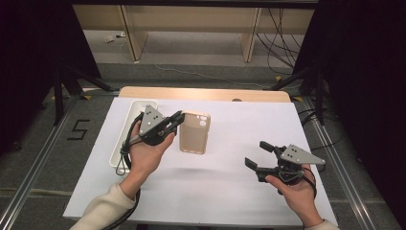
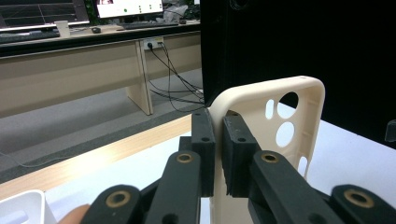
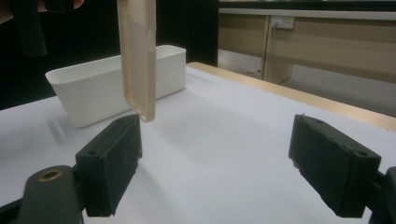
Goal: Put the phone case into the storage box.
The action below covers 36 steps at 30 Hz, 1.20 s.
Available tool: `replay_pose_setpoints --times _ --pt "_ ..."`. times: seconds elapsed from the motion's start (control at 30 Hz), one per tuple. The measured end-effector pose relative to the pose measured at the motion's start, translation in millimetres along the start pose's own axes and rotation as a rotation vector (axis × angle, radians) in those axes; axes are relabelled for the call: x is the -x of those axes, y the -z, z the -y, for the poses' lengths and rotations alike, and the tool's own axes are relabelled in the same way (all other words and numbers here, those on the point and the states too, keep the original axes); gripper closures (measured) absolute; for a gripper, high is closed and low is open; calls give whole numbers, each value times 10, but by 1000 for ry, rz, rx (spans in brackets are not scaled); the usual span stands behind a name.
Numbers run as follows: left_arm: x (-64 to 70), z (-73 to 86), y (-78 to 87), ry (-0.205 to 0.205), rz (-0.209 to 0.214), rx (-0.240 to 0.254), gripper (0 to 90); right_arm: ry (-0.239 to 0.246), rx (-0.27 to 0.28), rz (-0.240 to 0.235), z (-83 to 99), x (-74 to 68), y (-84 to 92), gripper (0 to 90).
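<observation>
Beige and rubbery-looking, a soft phone case with round camera cut-outs hangs lifted off the white-covered table just left of centre in the high view, pinched by one edge in the left gripper, whose black jaws are clamped together on the case wall. In the left gripper view the two pads bite only the thin rim near a corner of the case, with most of the shell standing free to the right. That narrow purchase looks like the main hazard: a flexible wall could bend or slide out of so small a bite, and the case might swing or drop to the table if the hand tilts or jerks.

At lower right of the high view the right gripper waits well apart from the case, its jaws spread wide and holding nothing. From the right gripper view the case hangs edge-on at upper left; a hasty closing move from there could knock the case rather than catch it, twisting it out of the left jaws.

Behind the left hand, at the table's left edge, sits a long white rectangular plastic bin. Nothing can be made out inside it; the hand and gripper cover part of it, and in the right gripper view only the outer walls of the bin can be seen.
</observation>
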<state>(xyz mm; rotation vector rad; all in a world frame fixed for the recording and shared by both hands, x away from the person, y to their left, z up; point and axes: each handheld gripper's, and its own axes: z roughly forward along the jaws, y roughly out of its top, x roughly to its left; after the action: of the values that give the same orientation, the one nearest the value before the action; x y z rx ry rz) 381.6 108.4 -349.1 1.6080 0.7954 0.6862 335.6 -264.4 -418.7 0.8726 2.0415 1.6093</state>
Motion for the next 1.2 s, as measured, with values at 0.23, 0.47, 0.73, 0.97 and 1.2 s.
replay_pose_setpoints --times 0.23,0.47,0.73,0.97,1.2 --pt "-17 -6 20 1 -7 2 842 15 14 0 23 -11 -19 184" --pt "-73 -28 52 -1 -25 5 842 5 13 -7 36 -8 -17 185" --pt "-107 -38 69 -4 -32 8 842 10 6 0 39 -7 -14 185" --pt "-143 -38 78 -3 -36 13 842 6 18 -4 39 -1 -14 186" --pt "-180 -46 92 -8 -36 11 842 5 17 -2 42 3 -13 186"
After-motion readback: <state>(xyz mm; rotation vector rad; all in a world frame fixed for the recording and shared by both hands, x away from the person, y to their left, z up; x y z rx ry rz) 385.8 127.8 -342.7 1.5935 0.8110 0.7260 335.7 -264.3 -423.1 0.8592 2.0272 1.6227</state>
